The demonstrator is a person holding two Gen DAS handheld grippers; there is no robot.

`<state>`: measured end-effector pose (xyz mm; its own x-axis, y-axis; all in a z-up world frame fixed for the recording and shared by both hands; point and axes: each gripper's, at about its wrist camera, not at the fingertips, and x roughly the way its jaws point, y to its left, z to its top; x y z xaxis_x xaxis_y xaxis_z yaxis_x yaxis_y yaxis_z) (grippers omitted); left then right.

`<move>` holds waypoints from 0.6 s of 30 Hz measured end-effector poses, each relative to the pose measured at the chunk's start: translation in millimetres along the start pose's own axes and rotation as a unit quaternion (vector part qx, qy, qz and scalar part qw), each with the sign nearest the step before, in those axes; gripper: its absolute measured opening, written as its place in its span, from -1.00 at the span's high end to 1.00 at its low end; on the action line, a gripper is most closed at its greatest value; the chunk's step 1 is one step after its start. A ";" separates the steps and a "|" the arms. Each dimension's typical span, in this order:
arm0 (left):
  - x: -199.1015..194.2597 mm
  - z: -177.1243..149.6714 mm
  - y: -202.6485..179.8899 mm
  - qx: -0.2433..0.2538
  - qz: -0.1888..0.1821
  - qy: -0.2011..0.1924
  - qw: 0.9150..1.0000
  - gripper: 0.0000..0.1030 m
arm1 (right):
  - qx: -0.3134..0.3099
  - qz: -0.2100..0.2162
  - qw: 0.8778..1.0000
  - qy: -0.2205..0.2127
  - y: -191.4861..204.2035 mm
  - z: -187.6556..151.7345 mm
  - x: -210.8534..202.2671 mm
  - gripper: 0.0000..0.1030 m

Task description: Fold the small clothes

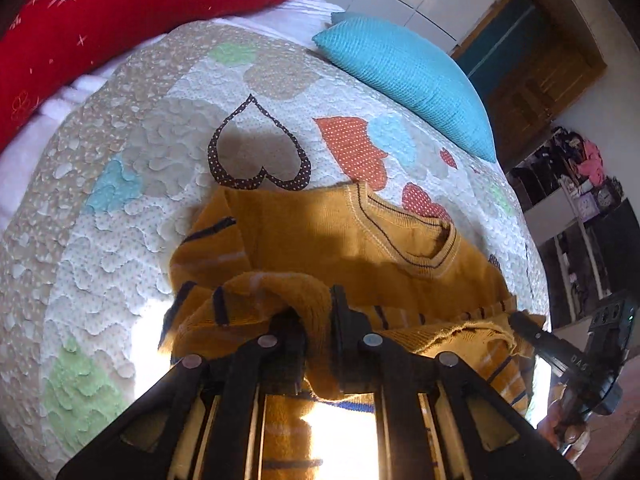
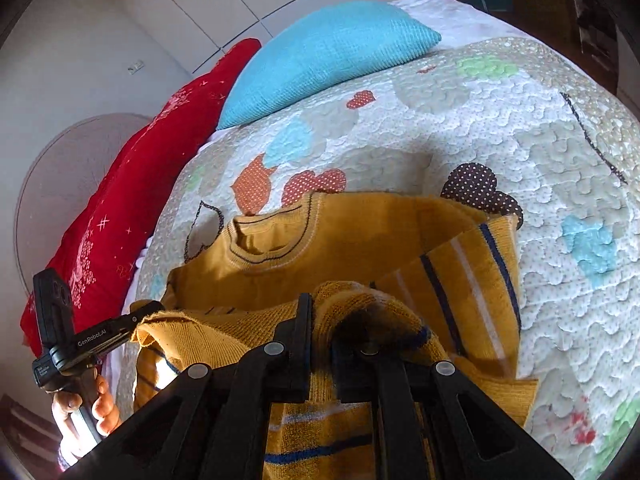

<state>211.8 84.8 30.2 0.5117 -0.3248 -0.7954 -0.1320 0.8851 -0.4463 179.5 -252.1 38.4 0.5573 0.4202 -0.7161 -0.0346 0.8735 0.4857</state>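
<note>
One mustard sweater, two cushions, red and blue, one quilt, two claws.

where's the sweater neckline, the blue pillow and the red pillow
sweater neckline (image 1: 416,240), left wrist view, on the ribbed collar
blue pillow (image 1: 408,76), left wrist view, on its middle
red pillow (image 2: 132,200), right wrist view, on its middle

A sweater is being spread on the quilt of a bed, its neckline turned away from both cameras. Behind it, two pillows are being propped side by side at the far edge of the bed. The near hem is being held up off the quilt by the left gripper and the right gripper, side by side.
</note>
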 end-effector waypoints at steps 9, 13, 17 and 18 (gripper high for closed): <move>19.1 24.2 32.9 -0.112 -0.127 0.009 0.986 0.00 | 0.114 0.045 0.992 -0.002 -42.2 27.9 37.8 -0.01; 12.7 32.2 50.7 -0.157 -0.138 -0.014 0.978 -0.26 | 0.133 0.043 0.990 -0.024 -47.1 39.7 36.5 -0.24; -0.7 33.6 57.6 -0.147 -0.106 -0.023 0.983 -0.26 | 0.110 0.007 0.993 -0.033 -39.0 48.9 29.5 -0.25; -6.4 32.7 57.7 -0.135 -0.091 -0.026 0.986 -0.28 | 0.095 -0.001 0.995 -0.037 -33.2 49.5 25.4 -0.25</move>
<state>228.7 148.9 22.8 0.5903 -0.4455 -0.6731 -0.2525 0.6901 -0.6782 235.8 -282.6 28.9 0.6166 0.3940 -0.6816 0.1192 0.8091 0.5755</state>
